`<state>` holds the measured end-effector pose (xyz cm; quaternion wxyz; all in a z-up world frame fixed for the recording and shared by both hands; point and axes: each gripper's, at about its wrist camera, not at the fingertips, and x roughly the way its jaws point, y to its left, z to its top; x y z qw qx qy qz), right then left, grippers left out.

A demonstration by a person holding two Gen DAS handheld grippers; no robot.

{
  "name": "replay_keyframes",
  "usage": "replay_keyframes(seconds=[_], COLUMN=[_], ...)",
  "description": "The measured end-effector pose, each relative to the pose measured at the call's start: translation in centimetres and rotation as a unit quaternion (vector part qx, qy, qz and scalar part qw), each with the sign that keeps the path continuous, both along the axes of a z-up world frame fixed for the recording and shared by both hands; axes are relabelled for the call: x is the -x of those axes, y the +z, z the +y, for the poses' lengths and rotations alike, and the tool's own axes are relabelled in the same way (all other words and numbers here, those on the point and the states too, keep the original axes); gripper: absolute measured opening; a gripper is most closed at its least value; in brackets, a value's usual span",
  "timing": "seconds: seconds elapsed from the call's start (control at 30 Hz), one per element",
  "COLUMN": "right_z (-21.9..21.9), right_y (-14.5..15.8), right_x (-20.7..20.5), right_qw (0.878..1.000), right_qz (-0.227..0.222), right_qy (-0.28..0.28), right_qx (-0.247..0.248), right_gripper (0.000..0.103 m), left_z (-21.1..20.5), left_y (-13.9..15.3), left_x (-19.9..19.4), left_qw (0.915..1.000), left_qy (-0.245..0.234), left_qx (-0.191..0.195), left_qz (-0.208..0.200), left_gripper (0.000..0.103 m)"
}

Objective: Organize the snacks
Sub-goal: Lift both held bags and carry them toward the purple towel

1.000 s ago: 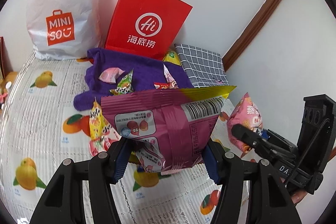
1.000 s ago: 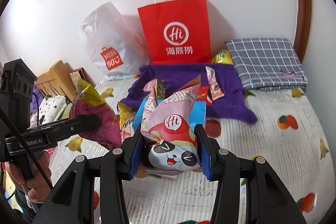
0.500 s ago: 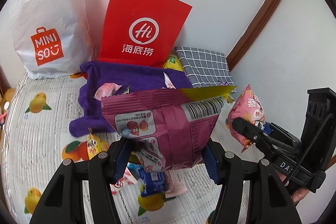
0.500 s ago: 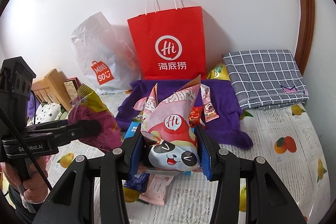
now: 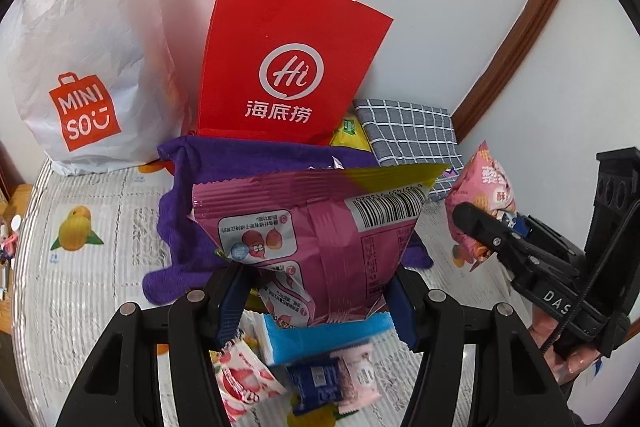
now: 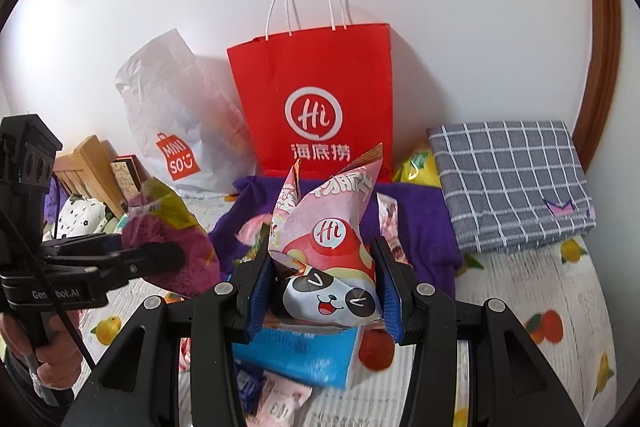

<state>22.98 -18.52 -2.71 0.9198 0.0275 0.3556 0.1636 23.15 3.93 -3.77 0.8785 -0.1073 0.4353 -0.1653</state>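
My left gripper is shut on a magenta snack bag with a yellow top and a barcode, held above the bed; it also shows in the right wrist view. My right gripper is shut on a pink panda snack bag, also seen in the left wrist view. A red Hi paper bag stands open against the wall behind a purple towel with small snacks on it. Loose snack packets and a blue box lie below the grippers.
A white Miniso plastic bag stands left of the red bag. A folded grey checked cloth lies at the right by the wall. The bed has a fruit-print cover. A wooden piece stands at the left.
Both grippers have moved forward toward the red bag with their snack bags still held. The red bag and towel look larger and nearer; loose packets now lie under the grippers.
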Motion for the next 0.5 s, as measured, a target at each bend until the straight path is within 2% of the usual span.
replay_keyframes(seconds=[0.5], right_z=[0.9], right_y=[-1.4], right_x=[-5.4], right_qw=[1.0], right_qz=[0.015], right_qy=[0.007], right_qx=[0.004], right_gripper=[0.046], left_z=[0.4], left_y=[-1.5], left_x=[-5.0], left_qw=[0.9996], left_qy=[0.007], left_qx=[-0.025], left_qz=[0.014], left_gripper=[0.059])
